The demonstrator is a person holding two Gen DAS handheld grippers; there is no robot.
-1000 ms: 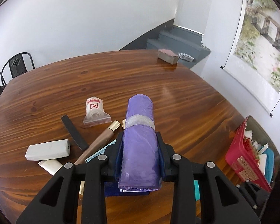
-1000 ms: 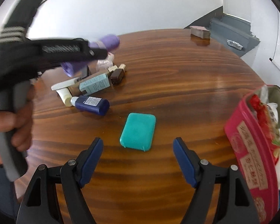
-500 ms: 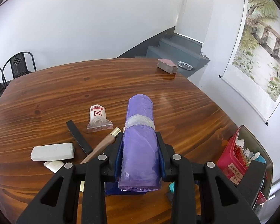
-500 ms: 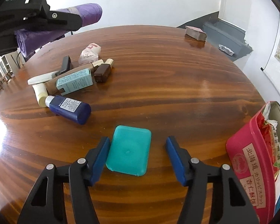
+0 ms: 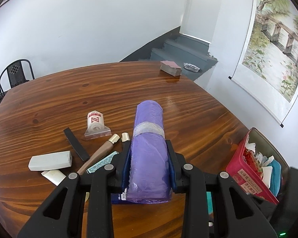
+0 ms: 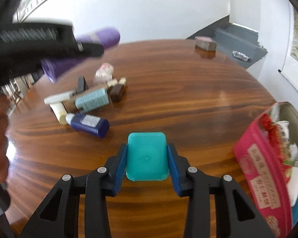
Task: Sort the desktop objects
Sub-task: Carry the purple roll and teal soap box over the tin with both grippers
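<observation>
My left gripper (image 5: pixel 148 145) is shut on a purple roll of bags (image 5: pixel 149 119) with a pale band, held above the wooden table (image 5: pixel 198 119). In the right wrist view the same roll (image 6: pixel 107 37) hangs at the upper left, blurred. My right gripper (image 6: pixel 147 152) is low over the table, and its jaws are closing with a flat teal case (image 6: pixel 147 156) between them. Both blue pads touch the sides of the case.
A pile lies left of centre: a dark blue bottle (image 6: pixel 89 125), a teal box (image 6: pixel 91 100), a brown tube (image 5: pixel 101 154), a white block (image 5: pixel 50 160), a black strip (image 5: pixel 76 144) and a sachet (image 5: pixel 96 123). A red basket (image 6: pixel 264 168) of packets stands at the right edge. A small block (image 5: pixel 170 67) sits far back.
The right gripper's jaws have come in from wide apart onto the sides of the teal case. The left gripper keeps its hold on the purple roll and has hardly moved.
</observation>
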